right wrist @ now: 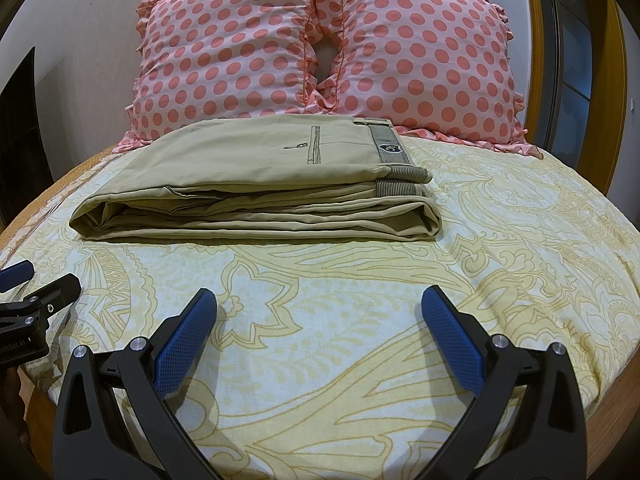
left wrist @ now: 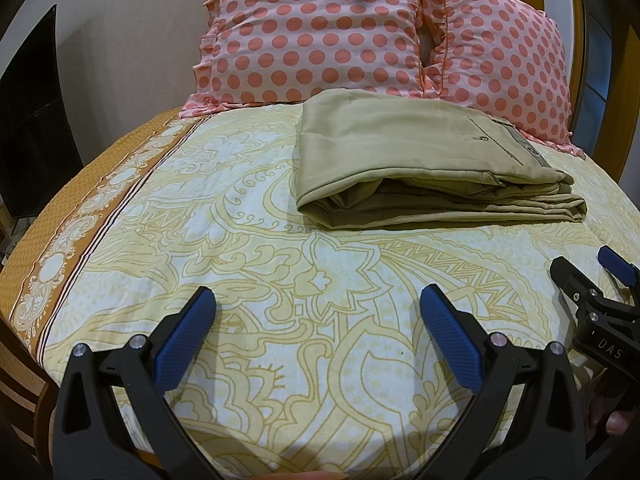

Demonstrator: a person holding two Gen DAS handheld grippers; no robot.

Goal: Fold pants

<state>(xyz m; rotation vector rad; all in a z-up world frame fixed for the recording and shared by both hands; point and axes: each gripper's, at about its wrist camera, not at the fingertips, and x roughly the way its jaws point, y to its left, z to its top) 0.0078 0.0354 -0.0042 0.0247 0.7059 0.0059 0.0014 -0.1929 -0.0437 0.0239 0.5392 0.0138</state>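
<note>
Khaki pants (left wrist: pixel 404 160) lie folded in a flat stack of several layers on the bed, just in front of the pillows; they also show in the right wrist view (right wrist: pixel 256 188), back pocket and waistband label on top. My left gripper (left wrist: pixel 318 300) is open and empty, hovering over the bedsheet well in front of the pants. My right gripper (right wrist: pixel 320 300) is open and empty, also in front of the pants. The right gripper shows at the right edge of the left wrist view (left wrist: pixel 580 276); the left gripper shows at the left edge of the right wrist view (right wrist: pixel 36 280).
The bed has a yellow and white patterned sheet (left wrist: pixel 280 280) with an orange border (left wrist: pixel 92 208) on the left. Two pink polka-dot pillows (right wrist: pixel 224 48) (right wrist: pixel 424 64) lean at the head. A dark screen (left wrist: pixel 28 120) stands left; a wooden frame (right wrist: pixel 612 80) stands right.
</note>
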